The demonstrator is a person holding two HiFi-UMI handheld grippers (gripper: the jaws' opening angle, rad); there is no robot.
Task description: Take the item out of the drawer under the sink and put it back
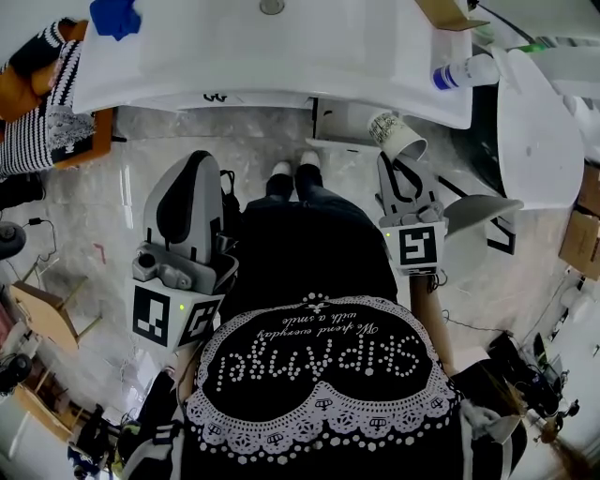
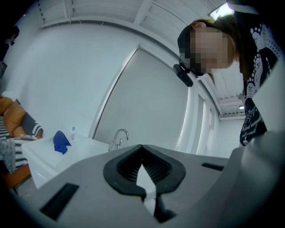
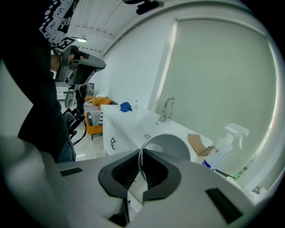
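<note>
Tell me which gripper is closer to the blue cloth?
Left. The left gripper is on the same side as the blue cloth, apart from it; the right gripper, pinching a cup, is farther across.

Black top [image 1: 300,262] with white beaded lettering [image 1: 319,361] and trim.

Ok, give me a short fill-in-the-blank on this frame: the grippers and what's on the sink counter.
1. The right gripper is shut on the rim of a ___.
2. The left gripper, jaws together, holds ___.
3. The cloth on the counter is ___.
4. In the head view the spray bottle is at the counter's ___ end.

Missing words: cup; nothing; blue; right.
</note>
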